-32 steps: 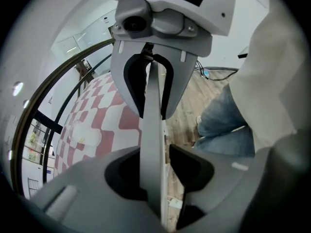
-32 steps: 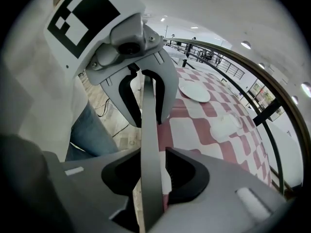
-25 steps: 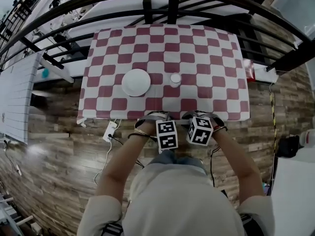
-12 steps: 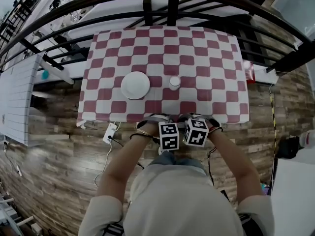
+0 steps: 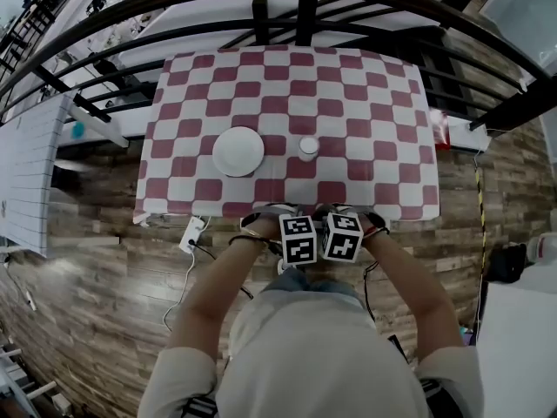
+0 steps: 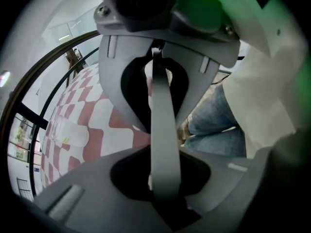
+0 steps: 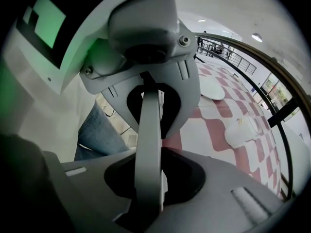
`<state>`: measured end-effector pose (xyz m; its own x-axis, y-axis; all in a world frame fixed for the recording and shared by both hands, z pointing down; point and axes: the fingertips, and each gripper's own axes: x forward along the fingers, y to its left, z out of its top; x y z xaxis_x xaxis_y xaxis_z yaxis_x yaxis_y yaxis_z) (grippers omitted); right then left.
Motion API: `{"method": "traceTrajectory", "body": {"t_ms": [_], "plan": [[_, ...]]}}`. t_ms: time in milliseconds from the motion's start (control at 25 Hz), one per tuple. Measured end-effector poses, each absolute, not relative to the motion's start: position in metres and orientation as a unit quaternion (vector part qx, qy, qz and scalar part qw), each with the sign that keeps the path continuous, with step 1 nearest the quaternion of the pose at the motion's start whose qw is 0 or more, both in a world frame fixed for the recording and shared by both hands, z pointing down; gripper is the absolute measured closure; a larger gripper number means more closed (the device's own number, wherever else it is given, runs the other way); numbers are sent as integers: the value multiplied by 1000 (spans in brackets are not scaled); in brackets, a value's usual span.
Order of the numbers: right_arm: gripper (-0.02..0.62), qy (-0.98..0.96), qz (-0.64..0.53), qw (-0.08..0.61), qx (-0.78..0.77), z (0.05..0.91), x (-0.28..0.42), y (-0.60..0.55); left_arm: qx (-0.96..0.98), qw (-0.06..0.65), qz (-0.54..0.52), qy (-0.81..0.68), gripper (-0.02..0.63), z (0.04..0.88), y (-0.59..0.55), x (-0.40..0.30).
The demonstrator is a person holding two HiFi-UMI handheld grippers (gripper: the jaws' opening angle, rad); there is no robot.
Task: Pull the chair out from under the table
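A table under a red-and-white checked cloth [image 5: 348, 103] fills the middle of the head view. My left gripper [image 5: 294, 225] and right gripper [image 5: 341, 223] point steeply down, side by side at its near edge. The chair is hidden there by my hands and the table. In the left gripper view a thin grey chair-back rail [image 6: 163, 106] runs between the jaws of the left gripper [image 6: 164, 144]. The same rail [image 7: 149, 125] runs through the right gripper [image 7: 148, 149]. Both pairs of jaws have just been closing around the rail, and a thin light gap still shows beside it.
A white plate [image 5: 238, 151] and a small cup [image 5: 309, 145] stand on the cloth. Black railings [image 5: 305, 7] curve behind the table. A white power strip [image 5: 193, 231] with cables lies on the wooden floor at the left. My jeans [image 6: 218, 125] are close behind the rail.
The right gripper's cube has slid left until it sits next to the left one. The left gripper has hardly shifted.
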<state>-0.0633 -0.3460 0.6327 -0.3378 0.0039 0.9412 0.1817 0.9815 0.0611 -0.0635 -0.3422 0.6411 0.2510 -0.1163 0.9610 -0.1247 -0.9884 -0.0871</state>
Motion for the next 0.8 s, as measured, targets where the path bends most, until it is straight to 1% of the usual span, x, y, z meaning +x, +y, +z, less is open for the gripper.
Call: {"method": "traceTrajectory", "body": {"t_ms": [520, 800], "plan": [[523, -813, -108, 571, -50, 634, -64, -347, 791, 2, 606, -77, 529, 642, -343, -63], [523, -813, -100, 571, -55, 632, -65, -344, 791, 0, 607, -77, 529, 641, -342, -64]]}}
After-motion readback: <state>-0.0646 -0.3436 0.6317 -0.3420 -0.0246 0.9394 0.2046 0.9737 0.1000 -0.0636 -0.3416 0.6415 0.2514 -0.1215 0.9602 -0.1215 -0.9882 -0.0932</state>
